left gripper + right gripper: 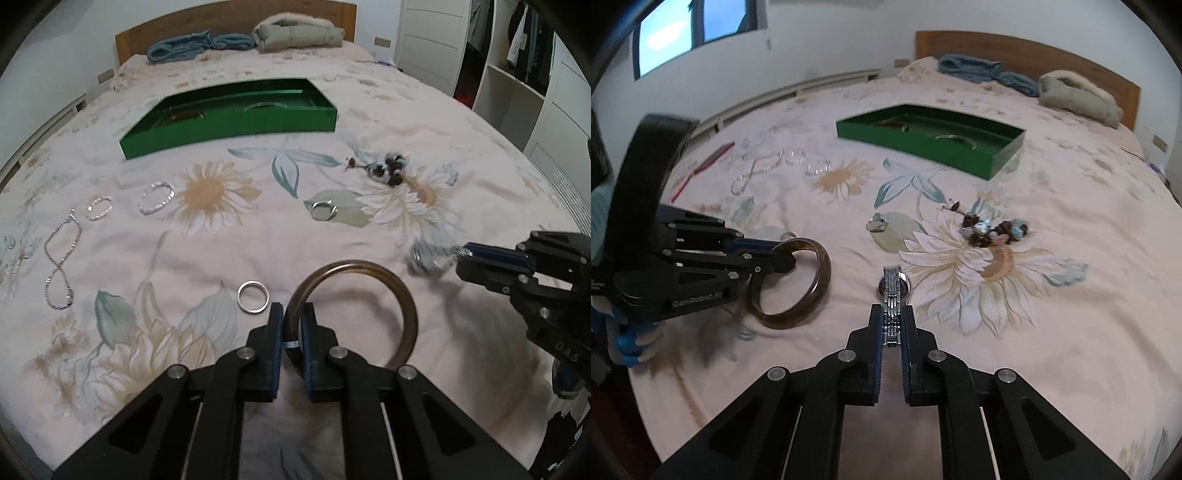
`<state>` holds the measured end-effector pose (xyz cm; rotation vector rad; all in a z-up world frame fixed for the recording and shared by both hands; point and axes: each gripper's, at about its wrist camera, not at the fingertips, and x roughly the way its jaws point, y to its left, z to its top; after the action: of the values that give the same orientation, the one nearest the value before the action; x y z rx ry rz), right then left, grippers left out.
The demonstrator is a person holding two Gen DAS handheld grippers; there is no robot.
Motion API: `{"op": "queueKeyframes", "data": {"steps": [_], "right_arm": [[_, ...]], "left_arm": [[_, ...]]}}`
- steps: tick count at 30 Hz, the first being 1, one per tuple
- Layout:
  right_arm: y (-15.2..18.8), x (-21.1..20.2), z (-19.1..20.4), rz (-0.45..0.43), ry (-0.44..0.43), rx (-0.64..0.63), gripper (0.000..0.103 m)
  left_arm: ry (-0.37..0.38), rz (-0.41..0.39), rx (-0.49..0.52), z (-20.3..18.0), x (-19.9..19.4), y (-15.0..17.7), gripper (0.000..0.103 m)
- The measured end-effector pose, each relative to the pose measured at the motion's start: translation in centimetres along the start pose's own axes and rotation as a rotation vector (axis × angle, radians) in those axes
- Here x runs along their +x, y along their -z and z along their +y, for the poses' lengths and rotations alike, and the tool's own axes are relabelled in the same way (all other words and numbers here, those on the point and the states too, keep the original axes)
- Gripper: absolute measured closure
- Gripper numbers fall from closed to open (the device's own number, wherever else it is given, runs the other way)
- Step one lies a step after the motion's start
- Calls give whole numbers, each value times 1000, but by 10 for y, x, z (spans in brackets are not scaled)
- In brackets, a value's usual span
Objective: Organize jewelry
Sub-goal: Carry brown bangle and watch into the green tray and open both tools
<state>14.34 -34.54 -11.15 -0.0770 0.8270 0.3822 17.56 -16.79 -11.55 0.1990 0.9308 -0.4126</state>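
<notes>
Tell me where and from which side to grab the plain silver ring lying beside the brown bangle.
Take the plain silver ring across its band, one finger inside the hole and one outside, coming from above. It lies flat on the soft bedspread, so a side approach would probably just push it into the fabric.

Floral bedspread [332,92], wooden headboard [236,22], window [672,33], white wardrobe [432,40]
</notes>
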Motion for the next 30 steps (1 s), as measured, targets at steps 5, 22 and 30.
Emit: {"op": "queueKeyframes", "data": {"steps": [5, 22, 30], "right_arm": [[6, -27, 9, -49, 2, 51, 95], [-15, -77, 19, -150, 89, 93, 95], [-87, -65, -7, -188, 168, 83, 95]], "left_arm": [[-9, -44, -6, 5, -30, 5, 95], [-38, -143, -64, 60, -87, -5, 95], [-60, -177, -91, 112, -76, -75, 95]]}}
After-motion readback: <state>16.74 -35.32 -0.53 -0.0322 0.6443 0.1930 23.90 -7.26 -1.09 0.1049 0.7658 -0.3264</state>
